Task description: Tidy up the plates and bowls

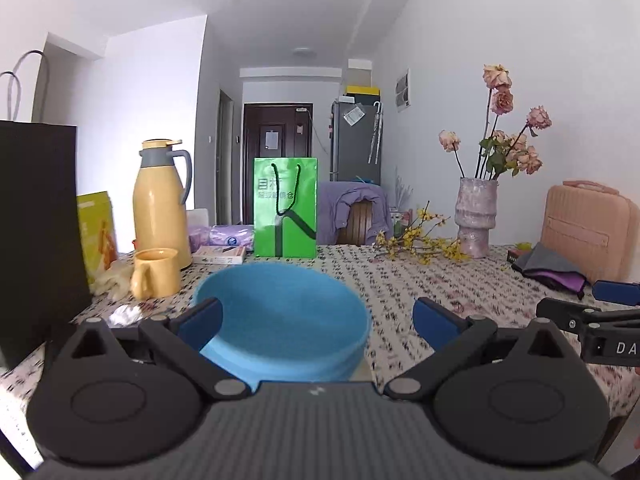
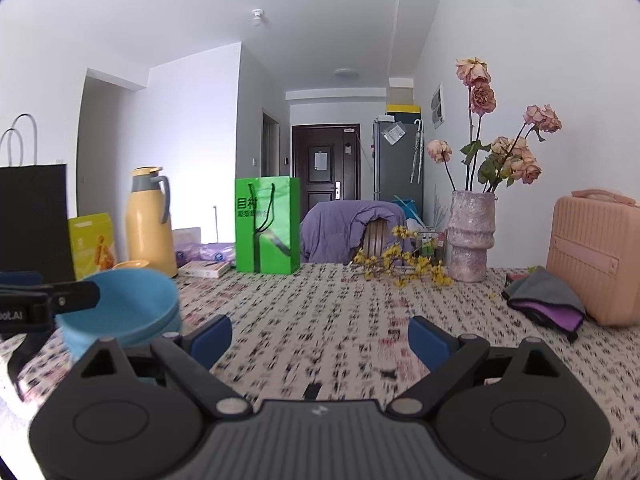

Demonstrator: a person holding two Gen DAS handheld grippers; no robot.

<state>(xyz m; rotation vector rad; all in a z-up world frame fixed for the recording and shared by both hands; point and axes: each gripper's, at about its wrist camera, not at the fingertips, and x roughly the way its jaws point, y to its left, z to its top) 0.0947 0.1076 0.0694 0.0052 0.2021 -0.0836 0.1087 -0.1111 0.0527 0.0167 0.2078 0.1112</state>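
Sitting between the left gripper's (image 1: pixel 316 320) spread fingers, the blue bowl (image 1: pixel 284 316) is ungrasped; right gripper (image 2: pixel 320 338) spread, empty.

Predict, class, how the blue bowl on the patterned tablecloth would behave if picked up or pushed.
The blue bowl looks like thin matte plastic, so probably light and stiff, not fragile. Its wide, low shape suggests it would slide rather than tip. In the right wrist view it seems nested on another blue piece, so it may lift separately.
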